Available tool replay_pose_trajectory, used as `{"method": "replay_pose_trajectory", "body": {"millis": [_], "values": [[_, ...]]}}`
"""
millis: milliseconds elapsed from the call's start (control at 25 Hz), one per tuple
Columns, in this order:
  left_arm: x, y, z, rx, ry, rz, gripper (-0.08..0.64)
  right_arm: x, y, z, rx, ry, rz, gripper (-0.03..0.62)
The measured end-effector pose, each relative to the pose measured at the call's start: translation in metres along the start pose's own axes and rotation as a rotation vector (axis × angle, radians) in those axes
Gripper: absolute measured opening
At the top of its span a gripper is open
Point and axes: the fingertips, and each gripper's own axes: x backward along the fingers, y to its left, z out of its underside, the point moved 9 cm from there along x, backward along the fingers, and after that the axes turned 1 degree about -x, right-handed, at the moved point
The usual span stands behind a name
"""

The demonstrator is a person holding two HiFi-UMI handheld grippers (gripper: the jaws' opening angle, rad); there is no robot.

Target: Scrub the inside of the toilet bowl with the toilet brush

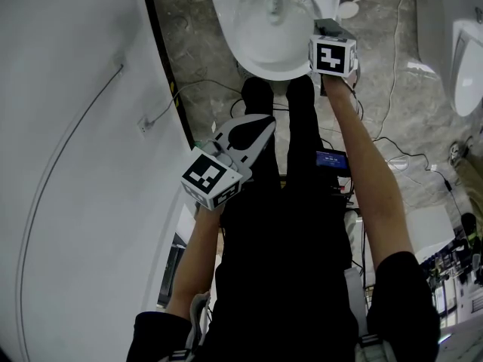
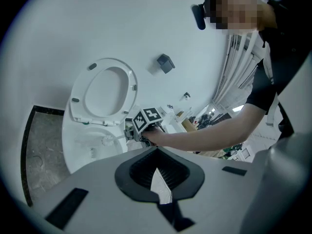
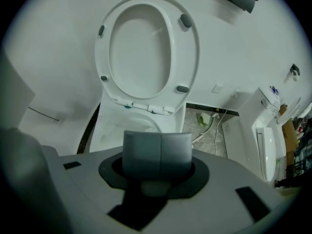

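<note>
The white toilet bowl (image 1: 260,51) is at the top of the head view, its seat and lid (image 3: 187,48) raised against the wall. The toilet brush head (image 1: 275,6) sits inside the bowl, and the left gripper view shows it there too (image 2: 105,140). My right gripper (image 1: 324,29) is at the bowl's right rim and shut on the brush handle. In the right gripper view its grey fingers (image 3: 157,155) are pressed together and hide the brush. My left gripper (image 1: 255,130) hangs back by my legs, shut and holding nothing (image 2: 158,179).
A white wall with a dark skirting strip (image 1: 162,66) runs along the left. Cables (image 1: 385,89) trail over the stone floor right of the toilet. Another white fixture (image 1: 468,59) stands at far right. A small screen device (image 1: 332,159) lies near my legs.
</note>
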Motion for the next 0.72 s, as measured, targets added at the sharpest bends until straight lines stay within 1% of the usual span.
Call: {"method": "replay_pose_trajectory", "body": {"millis": [120, 240, 440, 720], "values": [[-0.002, -0.002, 0.001, 0.000, 0.001, 0.003, 0.009, 0.003, -0.003, 0.000, 0.037, 0.024, 0.019, 0.160], [-0.001, -0.002, 0.002, -0.010, -0.004, 0.004, 0.009, 0.005, -0.001, -0.001, 0.091, 0.027, 0.028, 0.160], [0.001, -0.004, 0.005, -0.007, -0.006, 0.000, 0.009, 0.010, 0.001, 0.002, 0.200, 0.047, 0.062, 0.163], [0.001, -0.003, 0.006, 0.001, -0.009, 0.002, 0.009, 0.015, 0.004, 0.014, 0.370, 0.091, 0.078, 0.165]]}}
